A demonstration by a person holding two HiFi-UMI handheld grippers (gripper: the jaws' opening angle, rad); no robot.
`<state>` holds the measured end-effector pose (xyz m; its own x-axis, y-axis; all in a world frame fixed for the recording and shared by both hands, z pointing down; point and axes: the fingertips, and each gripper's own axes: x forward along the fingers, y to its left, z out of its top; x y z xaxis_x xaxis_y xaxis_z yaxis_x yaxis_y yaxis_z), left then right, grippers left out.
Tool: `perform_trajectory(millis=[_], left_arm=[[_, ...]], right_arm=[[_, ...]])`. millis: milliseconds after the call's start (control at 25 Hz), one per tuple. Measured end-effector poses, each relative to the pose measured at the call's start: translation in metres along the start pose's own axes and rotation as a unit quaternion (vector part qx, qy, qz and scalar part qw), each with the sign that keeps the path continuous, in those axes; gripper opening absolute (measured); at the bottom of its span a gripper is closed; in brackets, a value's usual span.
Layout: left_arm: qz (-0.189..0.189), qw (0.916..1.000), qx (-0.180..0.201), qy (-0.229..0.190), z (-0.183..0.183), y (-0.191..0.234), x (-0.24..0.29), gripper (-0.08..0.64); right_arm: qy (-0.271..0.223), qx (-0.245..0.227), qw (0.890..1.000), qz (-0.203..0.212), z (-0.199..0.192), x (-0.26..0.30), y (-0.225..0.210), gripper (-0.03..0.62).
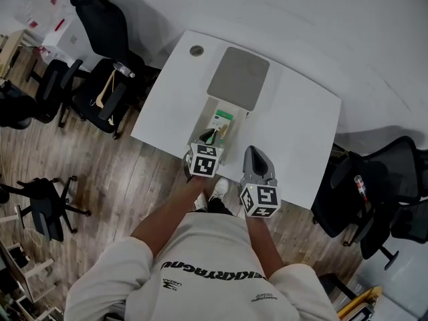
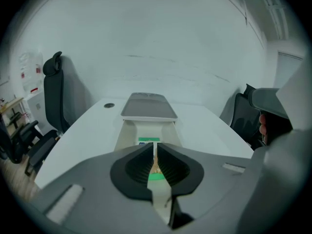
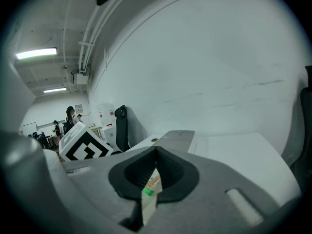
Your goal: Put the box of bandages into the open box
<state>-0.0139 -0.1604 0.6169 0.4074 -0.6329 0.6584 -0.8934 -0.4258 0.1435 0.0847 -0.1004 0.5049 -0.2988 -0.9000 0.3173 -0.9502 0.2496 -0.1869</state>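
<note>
The open box (image 1: 212, 109) stands in the middle of the white table (image 1: 301, 126), its grey lid (image 1: 239, 77) folded back on the far side. The green-and-white box of bandages (image 1: 223, 120) lies inside it. My left gripper (image 1: 208, 139) hovers at the box's near end, jaws closed to a thin slit with nothing between them. In the left gripper view the bandage box (image 2: 148, 141) shows just beyond the left gripper (image 2: 155, 147), between the box walls (image 2: 127, 130). My right gripper (image 1: 256, 158) is beside the box on the right, shut and empty. The right gripper (image 3: 156, 152) faces the lid (image 3: 176, 139).
Black office chairs stand at the table's left (image 1: 100, 79) and right (image 1: 381, 186). A round cable hole (image 1: 196, 50) sits at the table's far left corner. The table's near edge (image 1: 167, 151) lies just below both grippers, with wooden floor (image 1: 114, 179) beneath.
</note>
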Motion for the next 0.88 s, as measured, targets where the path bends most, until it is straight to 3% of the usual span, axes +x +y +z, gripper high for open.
perform_trajectory(millis=[360,880], left_arm=[[-0.001,0.9976,0.011,-0.068,0.027,-0.001,-0.035,-0.003],[-0.022,0.9863,0.020,-0.162,0.056,-0.012,-0.087,-0.003]], right_arm=[[-0.010,-0.005,1.000,0.004,0.007,-0.004,0.009,-0.002],[-0.028,-0.016,0.999,0.008,0.019,-0.012,0.023,-0.002]])
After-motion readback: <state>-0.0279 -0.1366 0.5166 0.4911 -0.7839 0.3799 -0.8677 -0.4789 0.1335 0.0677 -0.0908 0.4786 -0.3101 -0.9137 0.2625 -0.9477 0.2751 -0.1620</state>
